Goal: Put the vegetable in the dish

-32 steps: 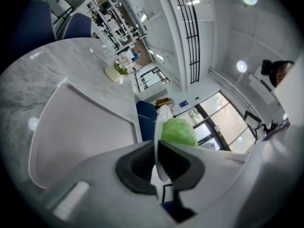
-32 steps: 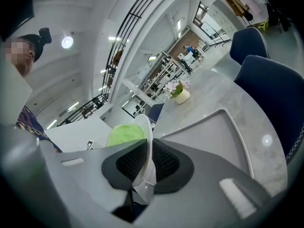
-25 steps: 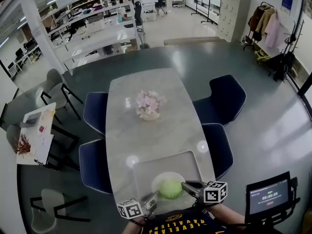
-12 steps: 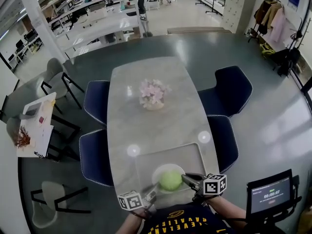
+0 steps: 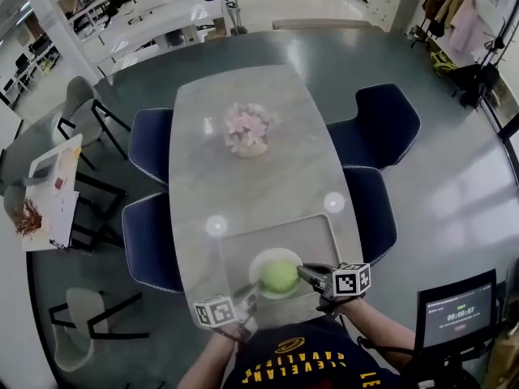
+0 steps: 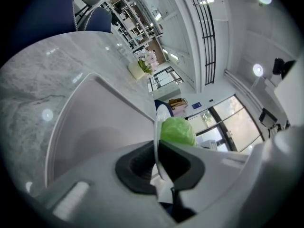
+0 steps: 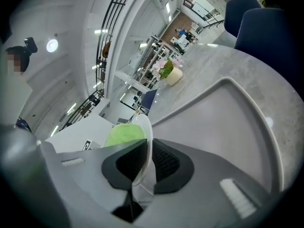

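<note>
Table (image 5: 268,177): long grey marble-look top with rounded corners, running straight ahead of both grippers. Directly on it:
- Grey tray (image 5: 243,250), a rounded rectangle with a raised rim, at the near end. It's below and just ahead of the left gripper (image 5: 250,298) and the right gripper (image 5: 306,272).
- Flower pot (image 5: 249,136), pale, with pink-white blooms, upright. It's well beyond the tray, about mid-table, roughly on the line between the two grippers.

Two round light glints (image 5: 216,225) on the top, one off each far corner of the tray.

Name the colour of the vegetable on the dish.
The vegetable is light green, clearest in left gripper view.
</note>
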A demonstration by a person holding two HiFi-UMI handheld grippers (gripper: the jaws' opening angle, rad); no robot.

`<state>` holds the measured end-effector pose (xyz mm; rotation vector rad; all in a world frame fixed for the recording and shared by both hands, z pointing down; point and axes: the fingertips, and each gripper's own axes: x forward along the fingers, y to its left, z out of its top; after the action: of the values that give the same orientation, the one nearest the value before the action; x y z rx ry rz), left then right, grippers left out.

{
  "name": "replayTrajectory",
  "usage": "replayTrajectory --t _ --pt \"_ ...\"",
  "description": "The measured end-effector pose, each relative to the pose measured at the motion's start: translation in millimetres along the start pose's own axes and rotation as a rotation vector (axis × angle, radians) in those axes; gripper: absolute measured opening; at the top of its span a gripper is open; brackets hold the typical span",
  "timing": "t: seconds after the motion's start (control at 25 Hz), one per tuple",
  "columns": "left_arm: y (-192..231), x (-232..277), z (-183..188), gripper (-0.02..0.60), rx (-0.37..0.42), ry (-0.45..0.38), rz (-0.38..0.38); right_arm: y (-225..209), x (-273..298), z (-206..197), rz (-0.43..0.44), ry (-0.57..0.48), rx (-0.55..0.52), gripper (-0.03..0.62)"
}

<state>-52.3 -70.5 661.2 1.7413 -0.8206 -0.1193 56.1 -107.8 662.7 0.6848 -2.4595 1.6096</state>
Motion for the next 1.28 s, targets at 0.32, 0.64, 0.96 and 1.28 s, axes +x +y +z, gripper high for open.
replayTrajectory --t 0.32,0.64,0.96,1.28 --pt "17.8 8.5 -0.9 0.018 -0.019 0.021 0.029 -19.9 9.8 -6.2 -0.018 0.023 0.037 0.04" --pt "33.5 15.0 -5.4 0.018 -0.077 0.044 0.06 -35.4 17.0 -10.2 -0.058 0.052 0.057 0.04" --pt "48.6 22.2 -4.1 0.018 -0.103 0.059 0.096 -48.9 24.1 -12.7 -0.115 0.096 0.072 0.041" --pt "60.9 26.5 -7.0 0.021 -0.127 0.079 0.141 -61.8 30.0 -18.3 -0.151 0.124 0.118 0.041"
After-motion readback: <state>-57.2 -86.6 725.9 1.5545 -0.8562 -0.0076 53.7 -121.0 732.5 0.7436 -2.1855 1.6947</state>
